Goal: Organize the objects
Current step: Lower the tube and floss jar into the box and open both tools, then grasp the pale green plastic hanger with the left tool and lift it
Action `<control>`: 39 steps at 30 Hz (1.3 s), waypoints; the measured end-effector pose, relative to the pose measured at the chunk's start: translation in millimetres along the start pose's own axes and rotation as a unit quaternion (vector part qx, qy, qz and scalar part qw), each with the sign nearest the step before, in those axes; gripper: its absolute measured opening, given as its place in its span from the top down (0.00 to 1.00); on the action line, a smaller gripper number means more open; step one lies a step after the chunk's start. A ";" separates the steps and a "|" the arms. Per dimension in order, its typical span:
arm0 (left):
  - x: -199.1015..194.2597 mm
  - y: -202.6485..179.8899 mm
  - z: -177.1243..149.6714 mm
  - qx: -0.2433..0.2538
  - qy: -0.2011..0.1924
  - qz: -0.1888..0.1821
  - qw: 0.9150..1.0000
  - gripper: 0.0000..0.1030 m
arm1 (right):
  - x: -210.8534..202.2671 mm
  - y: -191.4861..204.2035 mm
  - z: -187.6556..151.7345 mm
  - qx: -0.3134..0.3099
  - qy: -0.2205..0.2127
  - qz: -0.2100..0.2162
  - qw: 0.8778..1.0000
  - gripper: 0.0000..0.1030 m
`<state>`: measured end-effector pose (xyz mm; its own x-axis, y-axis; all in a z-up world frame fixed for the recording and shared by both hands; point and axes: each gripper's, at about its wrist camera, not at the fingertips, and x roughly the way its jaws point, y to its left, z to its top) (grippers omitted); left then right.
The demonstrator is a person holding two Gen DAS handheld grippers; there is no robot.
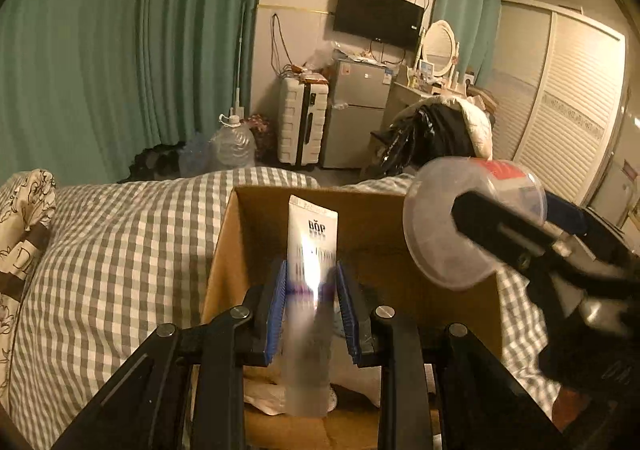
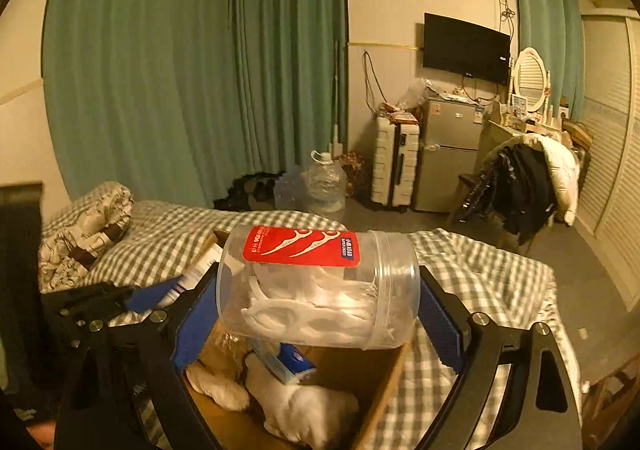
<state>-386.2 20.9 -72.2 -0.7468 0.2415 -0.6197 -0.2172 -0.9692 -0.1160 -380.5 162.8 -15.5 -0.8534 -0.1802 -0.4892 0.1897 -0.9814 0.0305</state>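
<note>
Floss-pick jar (image 2: 318, 286) — a clear plastic cylinder with a red label — lies sideways between the blue pads of the right gripper (image 2: 318, 306), clamped end to end just above the open brown cardboard box (image 2: 384, 382). Light but smooth, it could slip, so that hold suits it. Beside it, the left gripper (image 1: 311, 306) pinches a white squeeze tube (image 1: 312, 250) upright over the box — soft, so best gripped mid-body.

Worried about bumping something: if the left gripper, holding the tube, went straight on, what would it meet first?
Probably the far wall of the cardboard box, just beyond the tube in the left gripper; depth is unclear.
</note>
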 end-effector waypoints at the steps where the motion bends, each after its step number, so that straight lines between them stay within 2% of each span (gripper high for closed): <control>1: 1.1 0.2 -2.7 0.002 0.004 0.001 1.000 0.52 | 1.0 -0.4 -2.8 0.005 -0.004 0.002 1.000 0.11; 2: -0.2 0.1 -4.8 0.002 0.007 0.004 1.000 0.28 | 0.5 -1.4 -5.2 0.010 -0.010 -0.002 1.000 0.10; 4: -9.6 -0.6 -6.3 -0.005 -0.001 0.014 1.000 0.14 | -3.9 -3.9 -5.7 0.010 -0.017 -0.014 1.000 0.06; 9: -50.1 -2.9 1.3 -0.005 -0.009 0.030 0.999 0.14 | -37.3 -5.5 7.9 0.010 -0.028 -0.015 0.999 0.04; 16: -140.5 -15.6 10.8 0.000 -0.037 0.056 0.998 0.11 | -118.4 4.5 26.4 -0.025 -0.037 -0.015 0.999 0.03; 21: -190.6 -25.0 -0.9 0.008 -0.039 0.080 0.996 0.11 | -174.9 10.2 24.4 -0.037 -0.025 -0.004 0.999 0.03; 24: -208.3 -25.5 -18.7 0.005 -0.041 0.091 0.995 0.11 | -201.3 17.0 7.5 -0.050 -0.018 0.000 0.999 0.02; 27: -212.7 -25.2 -50.7 0.009 -0.027 0.114 0.993 0.11 | -211.8 22.2 -18.1 -0.055 -0.005 0.006 0.998 0.02; 30: -206.8 -23.6 -82.8 0.010 -0.004 0.130 0.991 0.11 | -205.2 26.3 -54.7 -0.052 0.021 0.008 0.998 0.02; 35: -170.2 -15.4 -133.8 -0.006 0.052 0.147 0.988 0.11 | -164.4 28.0 -113.8 -0.048 0.070 -0.001 0.996 0.02; 39: -132.3 -7.0 -160.6 -0.012 0.103 0.154 0.983 0.11 | -127.5 30.1 -145.3 -0.046 0.114 0.001 0.992 0.02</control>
<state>-184.9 -12.0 -114.1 -0.6312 -0.0756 -0.7720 0.0161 -0.9963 0.0845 -195.4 165.9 -78.9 -0.7233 -0.1516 -0.6737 0.2432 -0.9690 -0.0431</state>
